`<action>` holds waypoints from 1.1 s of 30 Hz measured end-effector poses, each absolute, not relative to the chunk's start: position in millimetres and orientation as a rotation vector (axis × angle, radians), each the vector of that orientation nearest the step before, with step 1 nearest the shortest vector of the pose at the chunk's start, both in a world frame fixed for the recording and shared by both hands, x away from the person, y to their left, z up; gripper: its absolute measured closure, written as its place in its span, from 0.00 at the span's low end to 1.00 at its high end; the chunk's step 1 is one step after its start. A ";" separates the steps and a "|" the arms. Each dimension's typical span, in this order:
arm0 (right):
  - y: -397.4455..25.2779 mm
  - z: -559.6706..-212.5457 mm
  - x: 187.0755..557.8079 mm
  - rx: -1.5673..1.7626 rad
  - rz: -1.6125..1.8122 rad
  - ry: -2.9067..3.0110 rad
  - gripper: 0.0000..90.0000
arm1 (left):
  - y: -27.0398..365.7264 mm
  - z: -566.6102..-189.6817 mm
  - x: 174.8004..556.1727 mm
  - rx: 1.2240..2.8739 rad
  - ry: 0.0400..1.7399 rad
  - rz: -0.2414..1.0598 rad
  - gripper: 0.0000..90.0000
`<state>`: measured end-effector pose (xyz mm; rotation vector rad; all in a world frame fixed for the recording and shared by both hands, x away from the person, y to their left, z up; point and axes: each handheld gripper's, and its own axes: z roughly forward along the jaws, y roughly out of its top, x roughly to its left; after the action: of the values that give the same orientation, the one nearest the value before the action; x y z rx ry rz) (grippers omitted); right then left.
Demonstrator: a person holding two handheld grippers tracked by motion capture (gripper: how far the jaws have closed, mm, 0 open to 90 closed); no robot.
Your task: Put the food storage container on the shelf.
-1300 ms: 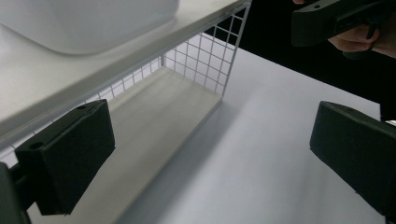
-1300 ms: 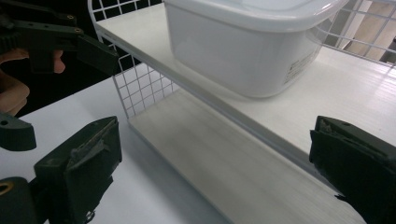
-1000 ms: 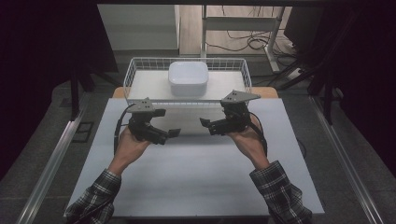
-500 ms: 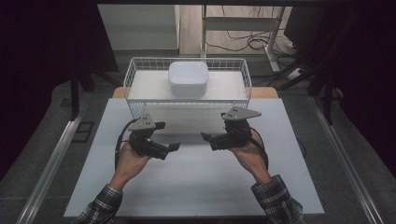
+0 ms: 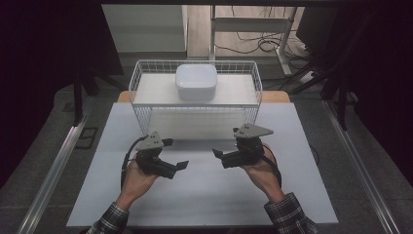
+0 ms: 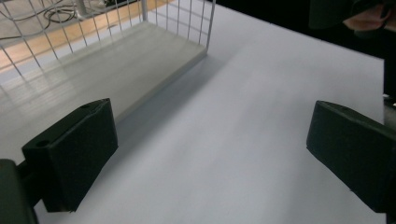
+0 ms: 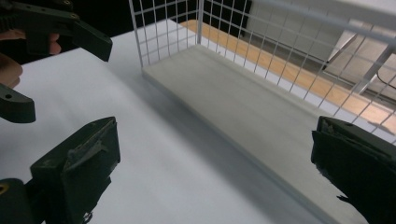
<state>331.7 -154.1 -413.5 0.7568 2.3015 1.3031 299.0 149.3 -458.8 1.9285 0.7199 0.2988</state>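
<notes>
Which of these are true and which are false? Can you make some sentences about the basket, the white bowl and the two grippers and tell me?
1. The white bowl sits inside the wire basket. True.
2. The left gripper is holding the bowl. False: its fingers are wide apart with nothing between them, over the white table.
3. The right gripper is open. True.
4. The basket lies tipped on its side. False: it stands upright at the far end of the table.
5. Both grippers are inside the basket. False: both are in front of it, on the person's side.
</notes>
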 end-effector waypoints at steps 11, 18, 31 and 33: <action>-172.2 -427.0 317.5 0.785 1.319 2.307 0.00 | 157.1 -473.4 281.4 1.931 0.751 0.305 0.02; -182.4 -430.8 304.6 0.793 1.321 2.297 0.00 | 168.3 -478.9 266.4 1.920 0.781 0.315 0.02; -207.3 -449.7 287.5 0.833 1.274 2.284 0.00 | 184.4 -494.8 251.0 1.918 0.832 0.305 0.02; -211.5 -452.3 285.6 0.842 1.272 2.279 0.00 | 186.6 -497.4 248.4 1.918 0.841 0.303 0.02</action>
<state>285.6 -211.5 -452.3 0.8423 2.2794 1.2720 248.4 186.6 -497.4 1.9178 0.8408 0.3028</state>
